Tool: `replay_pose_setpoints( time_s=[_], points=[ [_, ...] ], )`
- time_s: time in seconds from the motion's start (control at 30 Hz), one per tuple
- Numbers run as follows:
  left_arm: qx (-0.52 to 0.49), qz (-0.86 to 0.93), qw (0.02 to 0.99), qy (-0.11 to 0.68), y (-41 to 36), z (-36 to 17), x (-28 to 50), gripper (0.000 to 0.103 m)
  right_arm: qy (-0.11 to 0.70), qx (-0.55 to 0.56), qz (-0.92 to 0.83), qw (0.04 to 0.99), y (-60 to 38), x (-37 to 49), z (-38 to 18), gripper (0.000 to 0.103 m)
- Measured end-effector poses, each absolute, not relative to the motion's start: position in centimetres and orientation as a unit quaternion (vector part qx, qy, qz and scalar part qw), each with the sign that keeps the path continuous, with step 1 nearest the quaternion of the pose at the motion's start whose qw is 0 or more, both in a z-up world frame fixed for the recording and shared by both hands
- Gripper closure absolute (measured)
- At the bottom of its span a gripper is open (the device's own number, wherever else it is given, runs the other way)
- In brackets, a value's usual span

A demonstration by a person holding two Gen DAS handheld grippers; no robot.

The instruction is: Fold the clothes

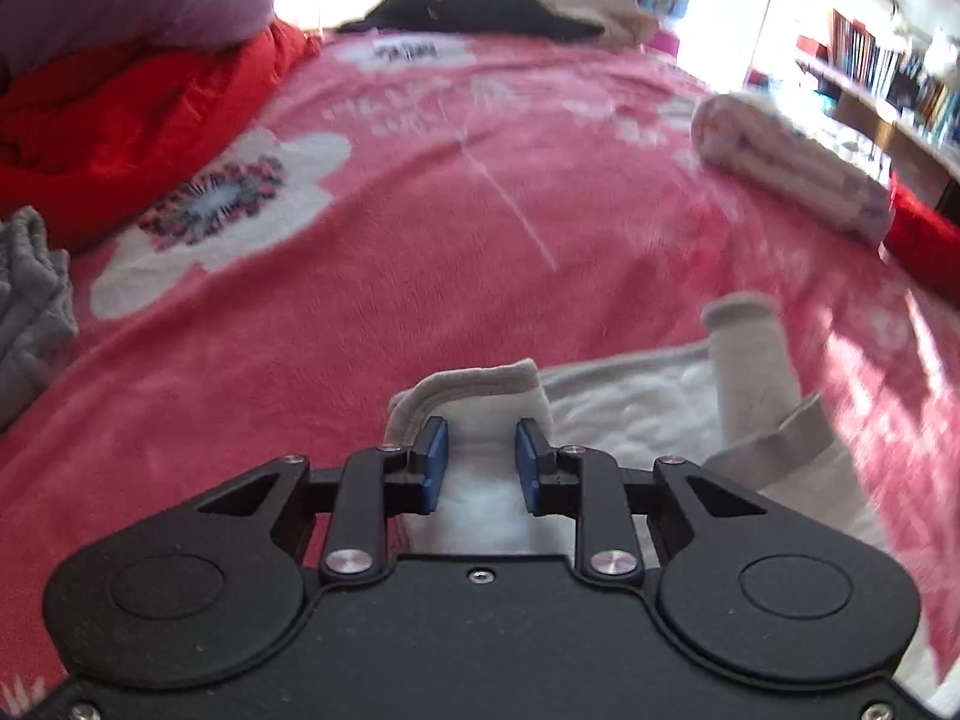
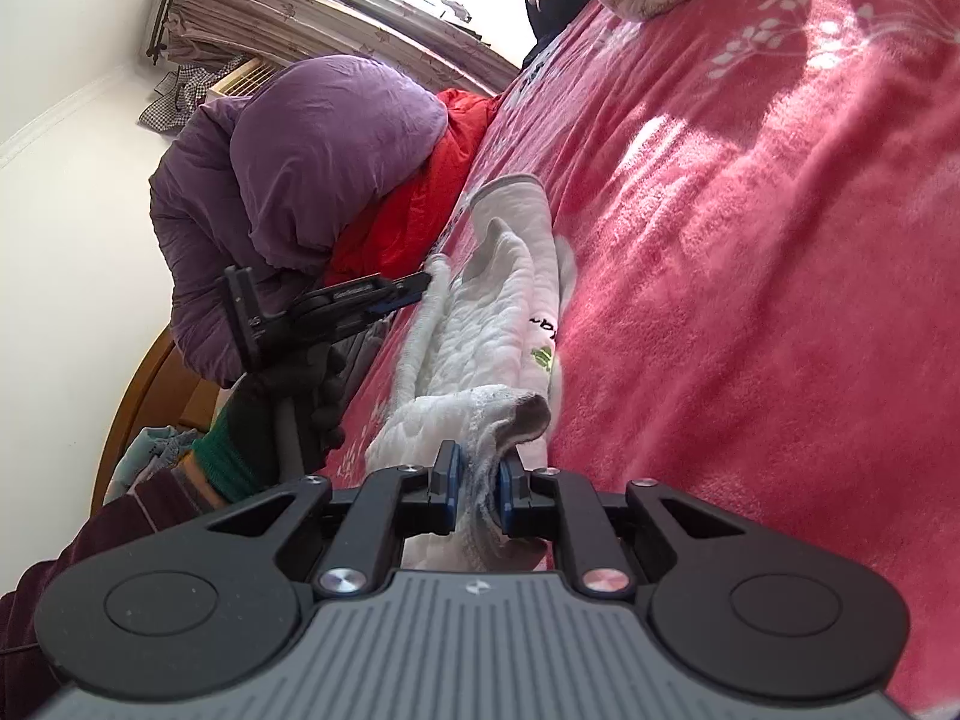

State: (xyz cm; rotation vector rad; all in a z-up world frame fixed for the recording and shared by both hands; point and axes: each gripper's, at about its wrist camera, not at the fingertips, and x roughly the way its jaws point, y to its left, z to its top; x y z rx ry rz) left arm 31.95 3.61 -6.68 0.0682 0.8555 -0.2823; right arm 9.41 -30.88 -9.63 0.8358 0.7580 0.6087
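Both grippers were on the same white fleece-lined garment point(image 2: 480, 324), which lay bunched on the pink floral blanket point(image 1: 420, 228).

Right gripper point(image 2: 478, 495): jaws nearly closed, blue pads pinching a fold of the garment's edge, which bunched up between them.

Left gripper point(image 1: 480, 462): jaws a little apart with white garment fabric and a grey cuff edge filling the gap. From the right wrist view it sat at the garment's far edge point(image 2: 414, 291), held by a dark-gloved hand point(image 2: 282, 408). Cannot tell for certain whether the pads pressed the cloth.

One grey-cuffed sleeve point(image 1: 750, 354) stuck up from the garment, toward the blanket's right side.

Relative to the blanket: red quilt point(image 1: 120, 114) and purple quilt point(image 2: 300, 162) along its left edge, grey garment point(image 1: 30, 300) near left, rolled beige clothing point(image 1: 780, 162) at its right edge, dark and beige pile point(image 1: 498, 6) at its far end.
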Motion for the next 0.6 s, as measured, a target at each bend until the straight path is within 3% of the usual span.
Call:
replay_pose_setpoints(
  time_s=[0.33, 0.6],
  points=[
    [0.042, -0.138, 0.901, 0.409, 3.1, -5.4, 31.0, 0.081, 0.356, 0.384, 0.275, 0.806, -30.6, 9.9, -9.9, 0.087],
    [-0.018, -0.143, 0.916, 0.374, 6.6, -3.0, 26.4, 0.081, 0.348, 0.38, 0.274, 0.812, -30.6, 9.5, -9.6, 0.087]
  ],
)
